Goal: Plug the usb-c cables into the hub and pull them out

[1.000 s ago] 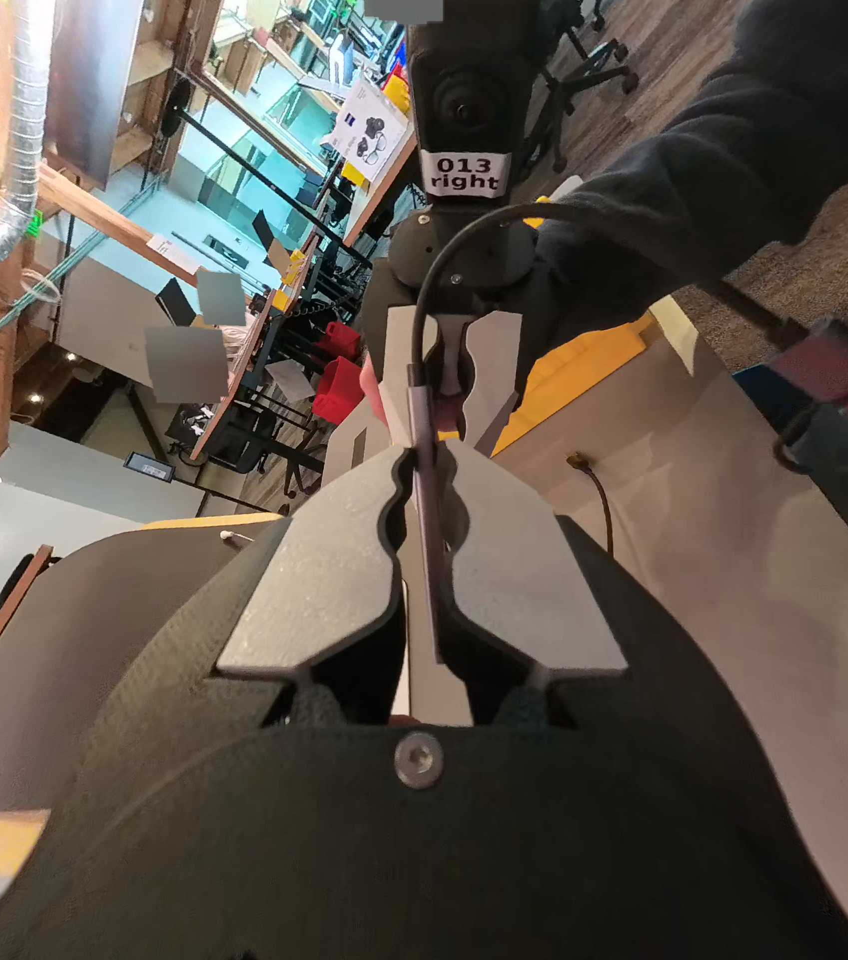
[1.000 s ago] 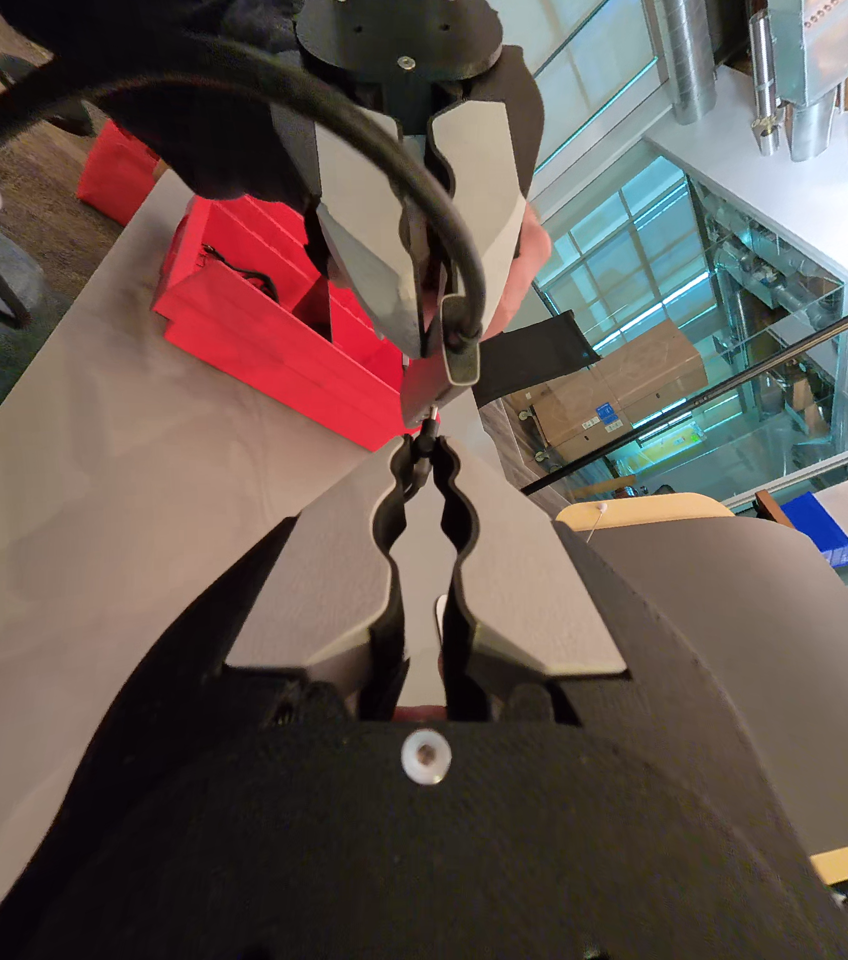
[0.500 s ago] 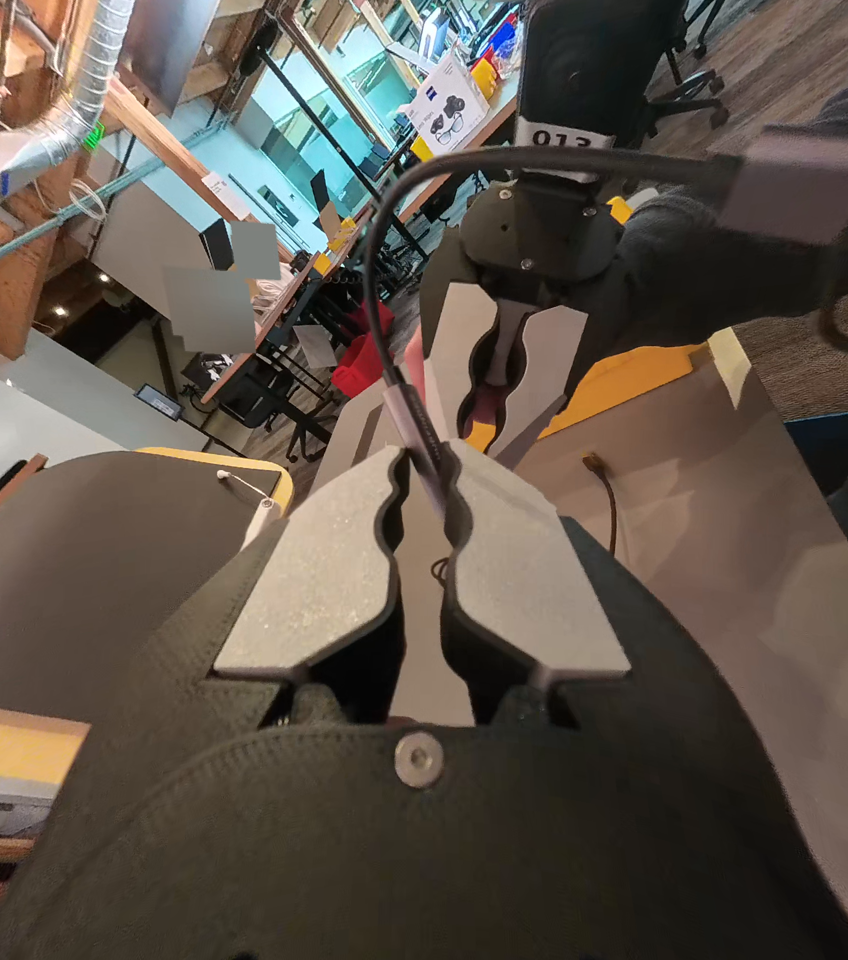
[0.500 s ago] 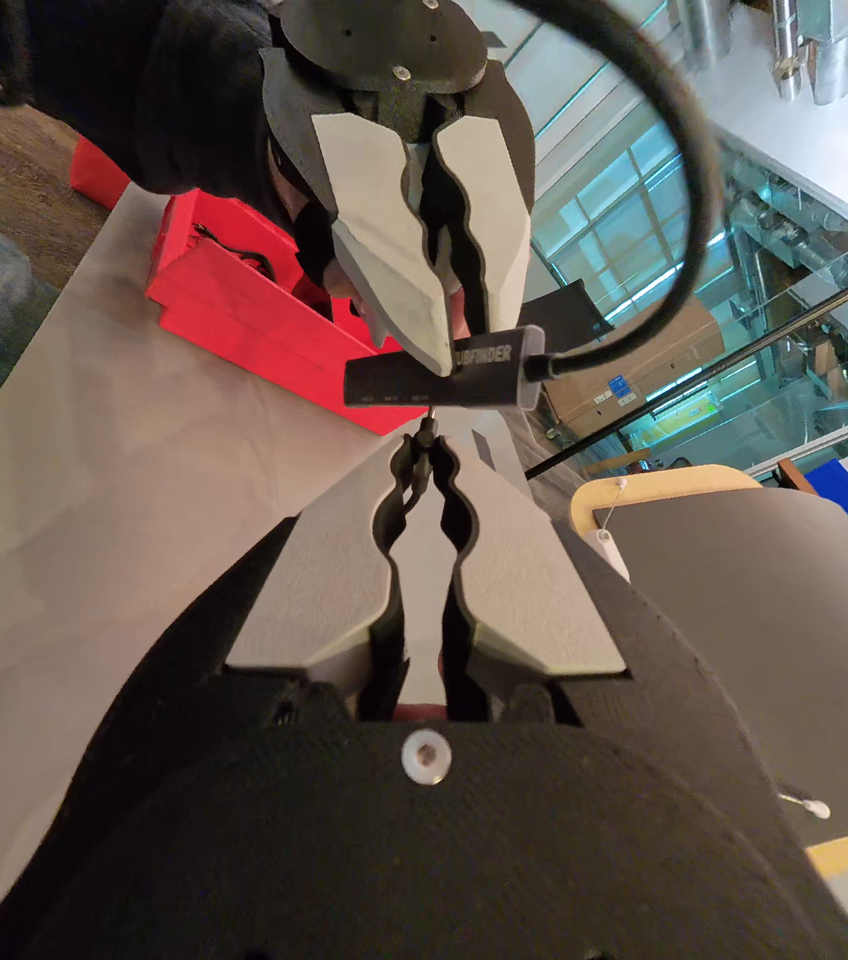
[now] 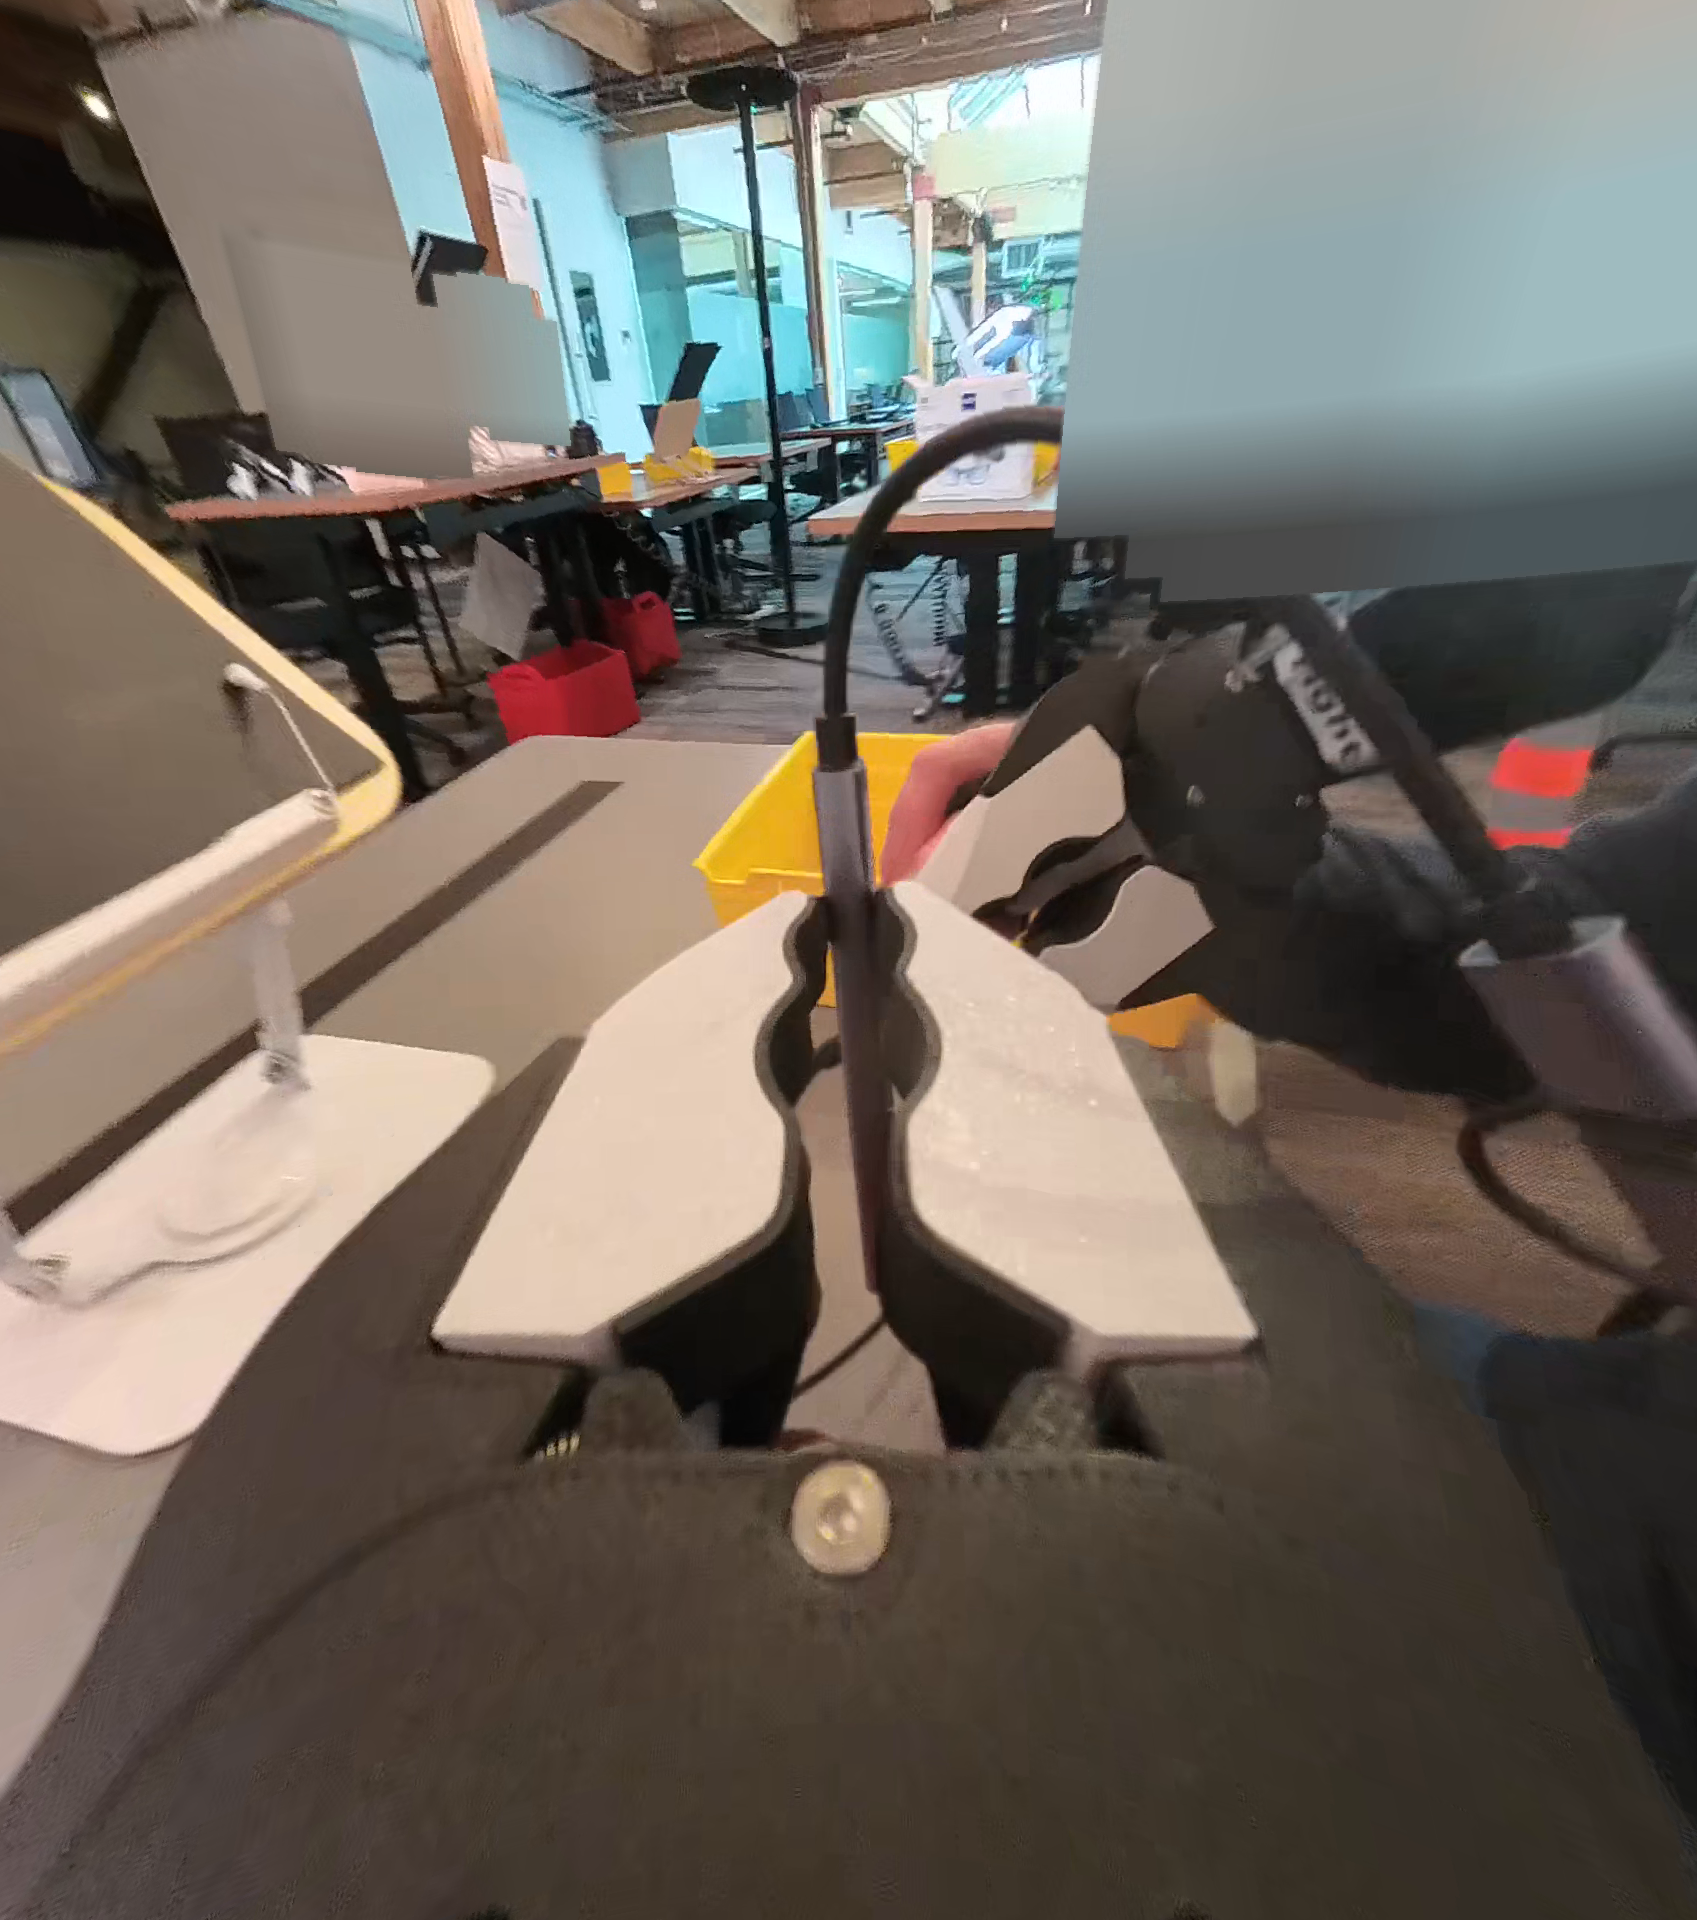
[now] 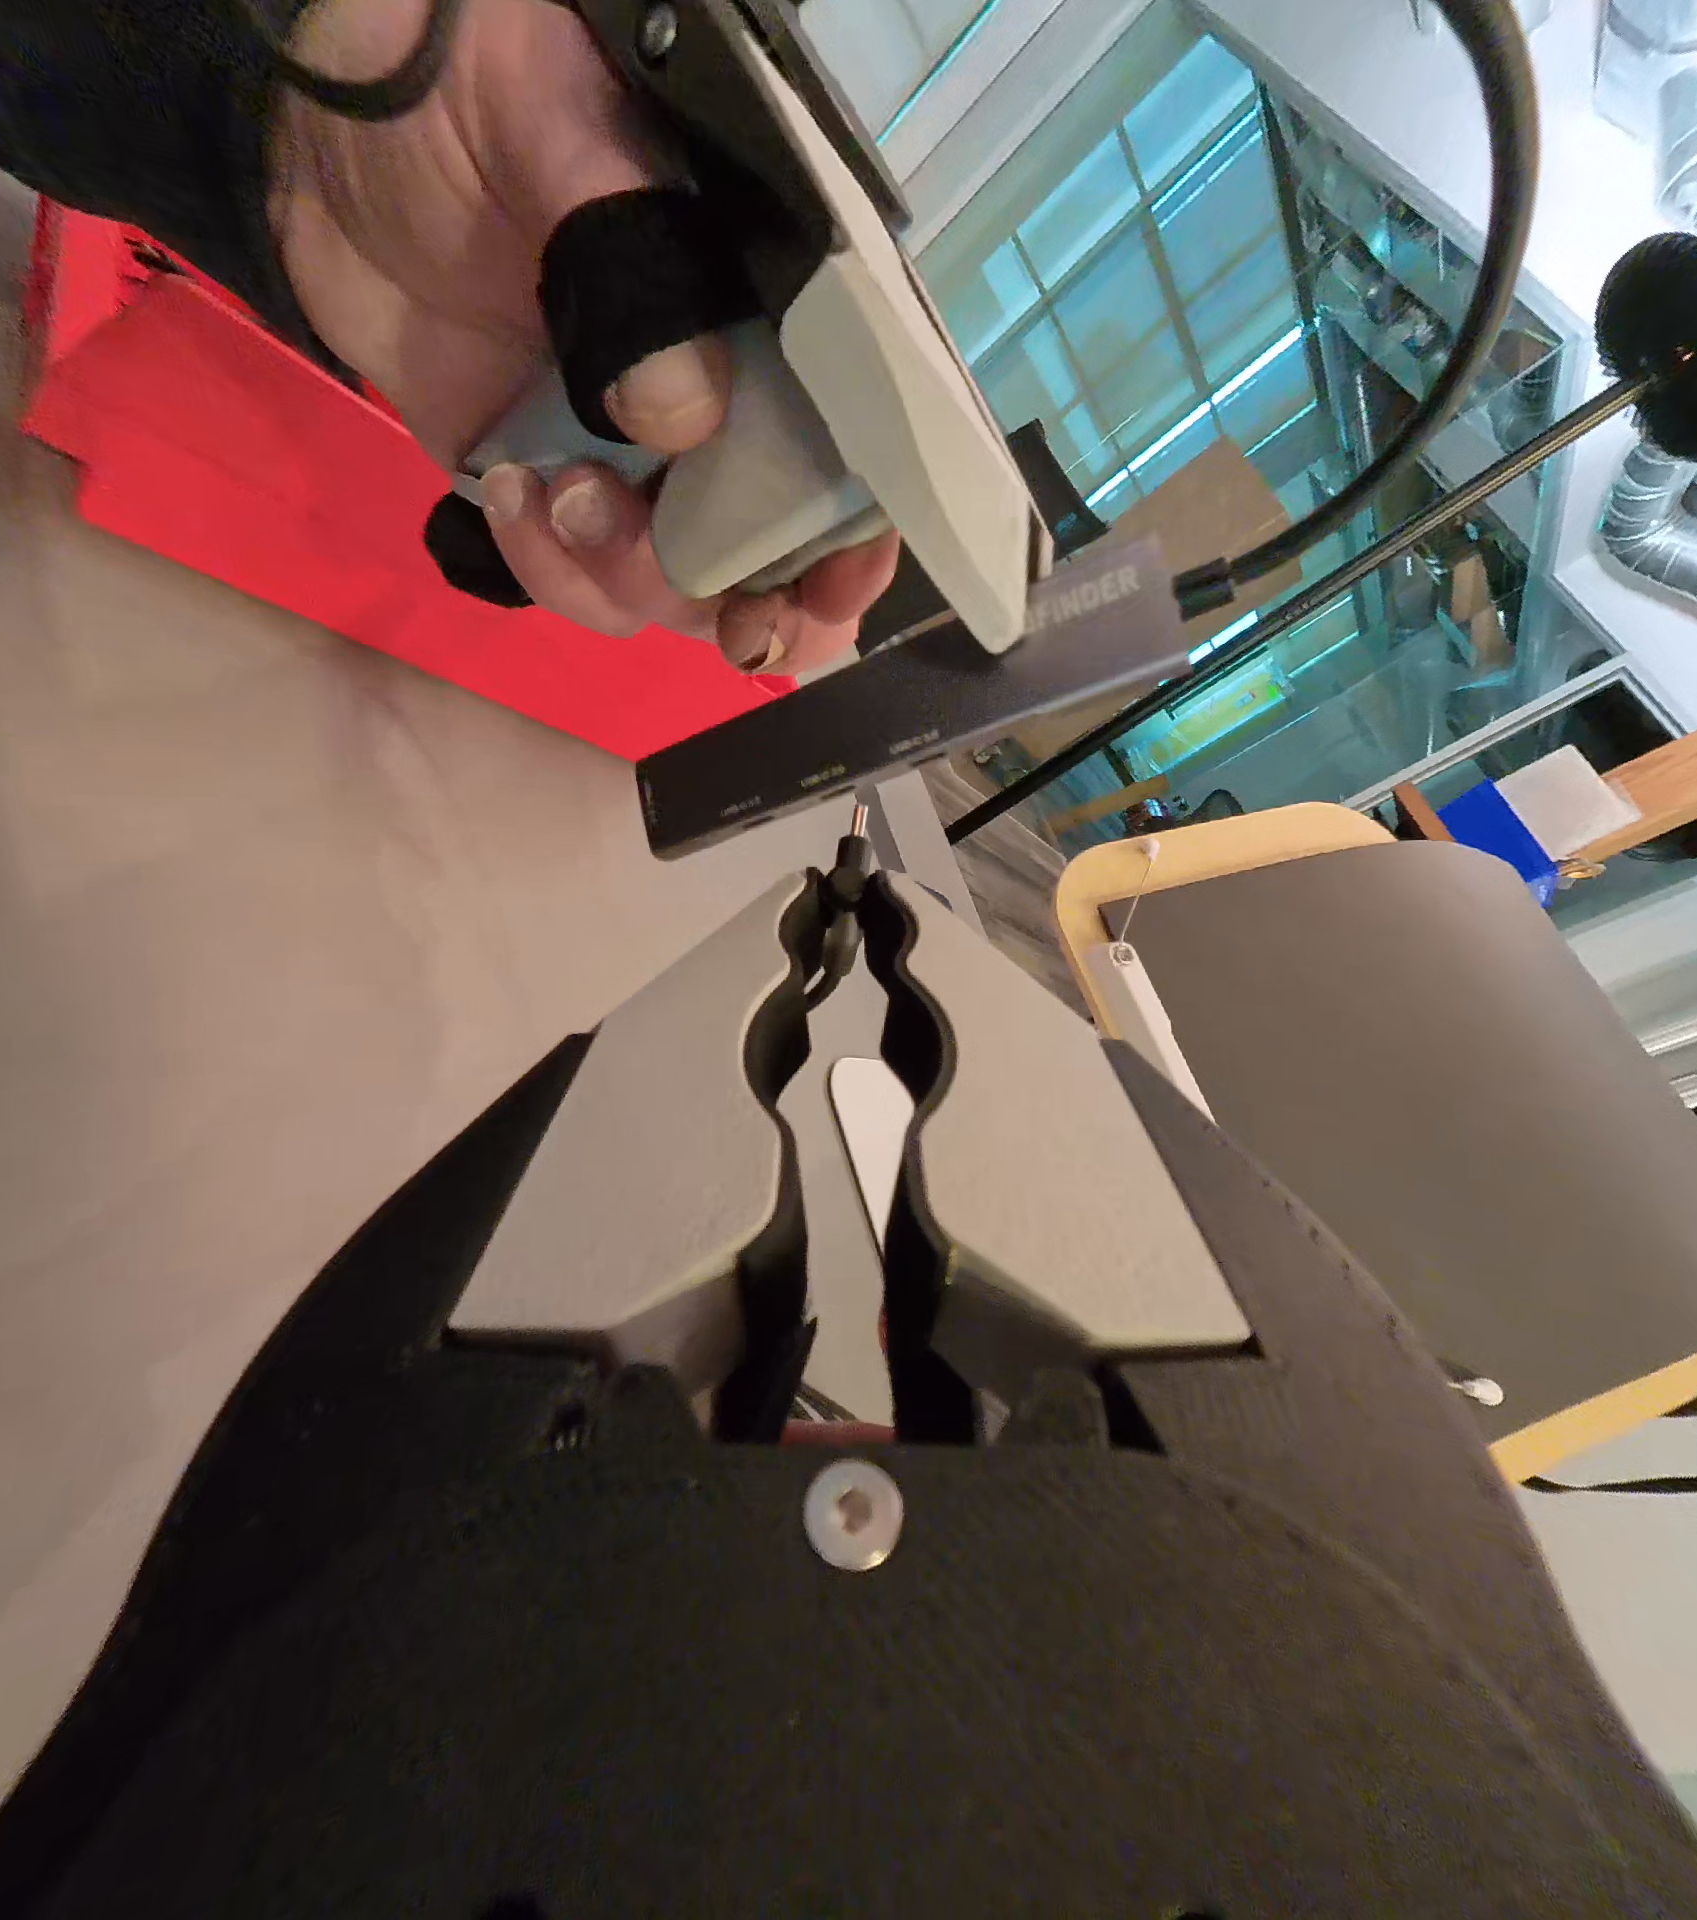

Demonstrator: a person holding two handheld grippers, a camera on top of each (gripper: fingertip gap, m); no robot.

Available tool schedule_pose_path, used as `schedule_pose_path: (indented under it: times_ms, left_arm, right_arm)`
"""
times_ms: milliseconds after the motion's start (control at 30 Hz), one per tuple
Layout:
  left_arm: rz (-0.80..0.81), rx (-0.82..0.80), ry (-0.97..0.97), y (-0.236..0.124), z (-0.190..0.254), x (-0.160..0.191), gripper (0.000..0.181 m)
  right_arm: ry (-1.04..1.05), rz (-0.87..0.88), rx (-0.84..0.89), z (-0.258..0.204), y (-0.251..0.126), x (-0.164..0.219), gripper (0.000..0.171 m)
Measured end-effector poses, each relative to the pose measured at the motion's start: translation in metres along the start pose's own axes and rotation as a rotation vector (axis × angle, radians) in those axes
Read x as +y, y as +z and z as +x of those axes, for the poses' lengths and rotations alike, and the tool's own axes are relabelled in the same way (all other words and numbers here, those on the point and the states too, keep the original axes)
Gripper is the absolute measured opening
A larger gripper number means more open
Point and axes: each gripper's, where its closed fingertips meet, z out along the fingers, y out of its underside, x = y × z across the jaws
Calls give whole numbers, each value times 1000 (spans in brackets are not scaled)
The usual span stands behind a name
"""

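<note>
Two tongs meet over the table (image 6: 200, 935). Left tongs (image 5: 849, 914) are clamped on the hub (image 6: 906, 717), held edge-on at 12 o'clock in the left wrist view, its cord arching up. Right tongs (image 6: 844, 894) are pinched on the plug (image 6: 852, 847), whose metal tip sits just below the hub's port row, not yet in. I'd square the tip to one slot, hold the hub rigid, then push straight without wiggling.
</note>
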Motion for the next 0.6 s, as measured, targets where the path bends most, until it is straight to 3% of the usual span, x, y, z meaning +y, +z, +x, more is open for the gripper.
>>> schedule_pose_path:
  times_ms: [267, 600]
  left_arm:
    - [-40, 44, -284, 5, -7, 15, 9]
    - [-46, 36, -464, 21, -8, 43, 8]
  right_arm:
    - [-115, -51, 62, -3, 2, 7, 5]
    - [-9, -91, 29, -18, 7, 26, 5]
